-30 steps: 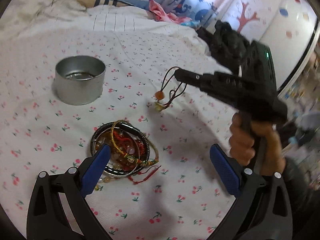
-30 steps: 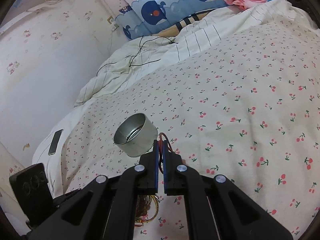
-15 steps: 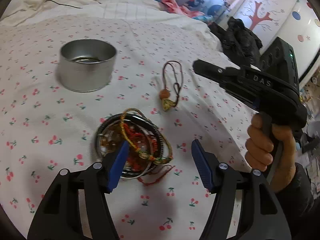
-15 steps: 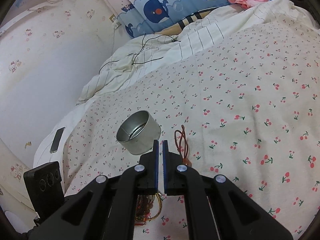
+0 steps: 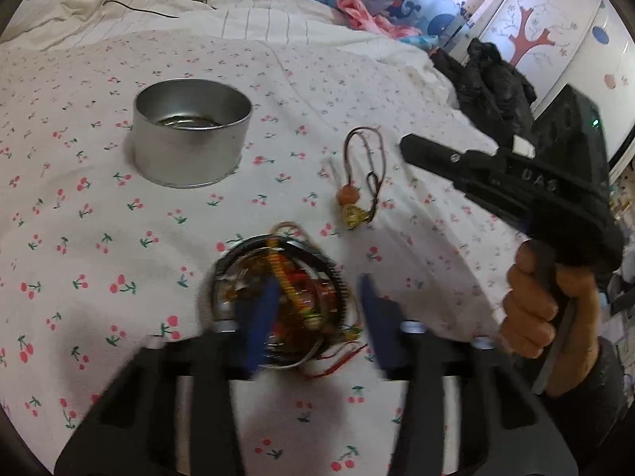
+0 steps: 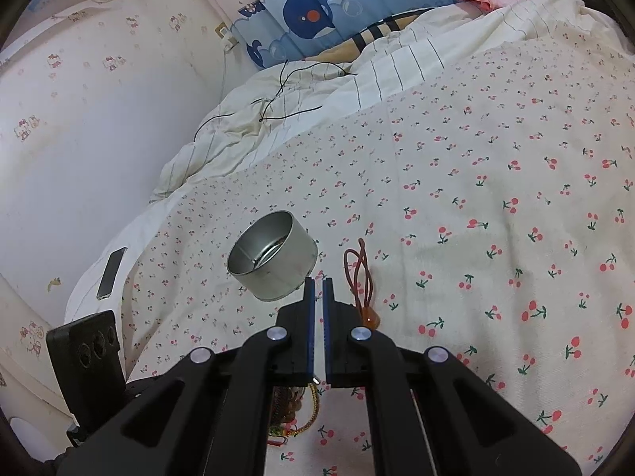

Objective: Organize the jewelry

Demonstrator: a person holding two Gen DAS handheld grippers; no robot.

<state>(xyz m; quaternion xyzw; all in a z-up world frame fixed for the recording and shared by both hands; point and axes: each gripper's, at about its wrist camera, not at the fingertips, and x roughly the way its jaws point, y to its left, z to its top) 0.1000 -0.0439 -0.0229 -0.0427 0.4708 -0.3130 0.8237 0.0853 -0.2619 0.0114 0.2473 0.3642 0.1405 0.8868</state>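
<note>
A round metal tin [image 5: 190,135] stands on the cherry-print bed sheet [image 5: 99,238], with some jewelry inside; it also shows in the right wrist view [image 6: 274,256]. A pile of bangles and cords [image 5: 281,297] lies in front of my left gripper [image 5: 317,317], which is open, its blue pads straddling the pile. A red cord necklace with an orange bead and gold pendant [image 5: 359,186] lies on the sheet right of the tin, also in the right wrist view [image 6: 363,277]. My right gripper [image 6: 318,289] is shut and empty, above the sheet next to the necklace [image 5: 412,150].
A phone [image 6: 111,273] lies near the bed's left edge. A rumpled striped quilt with a black cable [image 6: 285,99] lies behind. Black clothing [image 5: 488,79] is piled at the right of the bed.
My right gripper let the cord necklace drop onto the sheet and pulled back. My left gripper moved forward over the bangle pile and narrowed.
</note>
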